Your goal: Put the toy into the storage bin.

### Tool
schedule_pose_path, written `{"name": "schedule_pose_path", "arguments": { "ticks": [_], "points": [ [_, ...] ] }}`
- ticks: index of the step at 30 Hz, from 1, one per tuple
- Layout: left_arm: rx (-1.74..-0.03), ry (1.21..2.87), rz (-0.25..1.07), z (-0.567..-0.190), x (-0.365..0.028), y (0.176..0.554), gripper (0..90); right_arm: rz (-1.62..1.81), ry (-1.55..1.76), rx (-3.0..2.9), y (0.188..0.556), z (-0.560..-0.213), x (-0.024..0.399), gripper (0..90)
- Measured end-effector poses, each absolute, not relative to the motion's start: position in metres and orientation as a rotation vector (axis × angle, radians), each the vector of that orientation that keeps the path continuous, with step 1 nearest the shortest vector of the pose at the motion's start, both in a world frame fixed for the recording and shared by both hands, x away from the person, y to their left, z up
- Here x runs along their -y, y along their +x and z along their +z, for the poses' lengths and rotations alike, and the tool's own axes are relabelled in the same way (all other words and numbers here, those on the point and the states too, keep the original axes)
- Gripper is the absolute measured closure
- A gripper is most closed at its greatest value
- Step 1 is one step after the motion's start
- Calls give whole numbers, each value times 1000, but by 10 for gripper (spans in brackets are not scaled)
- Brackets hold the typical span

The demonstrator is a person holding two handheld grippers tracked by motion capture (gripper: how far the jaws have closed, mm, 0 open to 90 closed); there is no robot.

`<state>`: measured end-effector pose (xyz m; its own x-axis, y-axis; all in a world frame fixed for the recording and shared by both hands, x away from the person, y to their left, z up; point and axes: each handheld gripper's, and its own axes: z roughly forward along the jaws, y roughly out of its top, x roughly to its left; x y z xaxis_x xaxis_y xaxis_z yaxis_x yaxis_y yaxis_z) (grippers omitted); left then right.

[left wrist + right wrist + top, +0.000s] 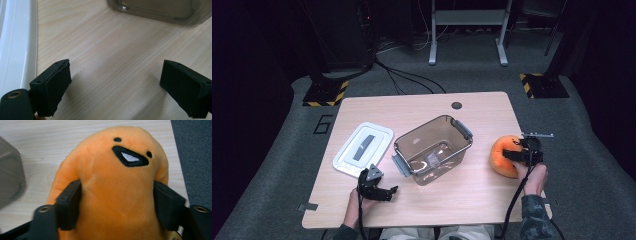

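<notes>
An orange plush toy [503,155] with a stitched black mouth lies near the table's right edge. My right gripper [524,152] comes at it from the near side. In the right gripper view the two black jaws press into the plush toy [120,170] on both flanks, so the right gripper [118,202] is shut on it. My left gripper [384,192] rests near the front edge of the table, left of centre. Its jaws stand wide apart over bare wood, and the left gripper [115,85] holds nothing.
A clear brownish container [432,125] with grey latches stands open in the middle of the wooden table [452,200]; its wall [160,12] lies just ahead of the left jaws. Its white lid [362,147] lies flat to the left, with the lid's edge [15,45] beside the left jaw.
</notes>
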<state>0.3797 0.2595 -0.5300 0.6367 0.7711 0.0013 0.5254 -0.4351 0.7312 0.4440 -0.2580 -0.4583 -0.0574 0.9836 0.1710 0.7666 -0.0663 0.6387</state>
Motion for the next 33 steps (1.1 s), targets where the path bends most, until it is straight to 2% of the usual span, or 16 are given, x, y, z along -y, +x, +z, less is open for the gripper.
{"name": "schedule_pose_path", "arguments": {
  "ticks": [6,12,33],
  "points": [
    [-1013,2136,456,-530,-259,380,95,869,1853,-1890,441,-465,256,536],
    [-1013,2128,456,-530,-259,380,96,920,1783,-1874,434,-467,260,634],
    [-1023,2121,459,-530,-259,379,111,979,1607,-1893,423,-436,250,653]
  ]
}}
